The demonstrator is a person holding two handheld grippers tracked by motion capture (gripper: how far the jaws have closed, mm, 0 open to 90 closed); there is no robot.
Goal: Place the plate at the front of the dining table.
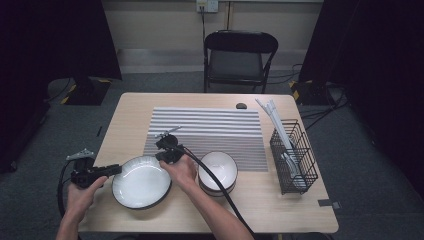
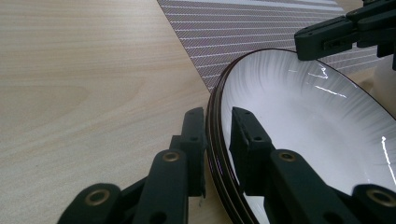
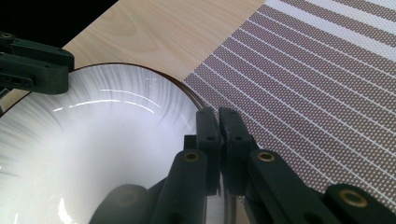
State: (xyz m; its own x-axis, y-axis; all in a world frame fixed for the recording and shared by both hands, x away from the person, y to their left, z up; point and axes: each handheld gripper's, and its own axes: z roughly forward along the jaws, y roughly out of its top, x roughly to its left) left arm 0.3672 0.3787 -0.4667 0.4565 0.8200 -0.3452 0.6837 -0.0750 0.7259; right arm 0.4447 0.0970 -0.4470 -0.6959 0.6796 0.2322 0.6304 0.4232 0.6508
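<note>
We see plate (image 2: 317, 121) cut off by right and bottom edges in left gripper view; left and bottom edges crop it in right gripper view. Rim section between right tongs (image 3: 218, 122) hidden by their jaws. Stacked bowls (image 1: 218, 171) partly covered by cable (image 1: 215, 177) and hand; we cannot count them. Small dark object (image 1: 241, 106) at desk (image 1: 130, 112) far edge too small to identify. White items in wire basket (image 1: 294, 155) indistinct.

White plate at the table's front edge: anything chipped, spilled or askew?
Nothing stands out. The white plate looks whole and clean, with the left gripper straddling its rim and the right gripper clamped on the opposite rim.
</note>
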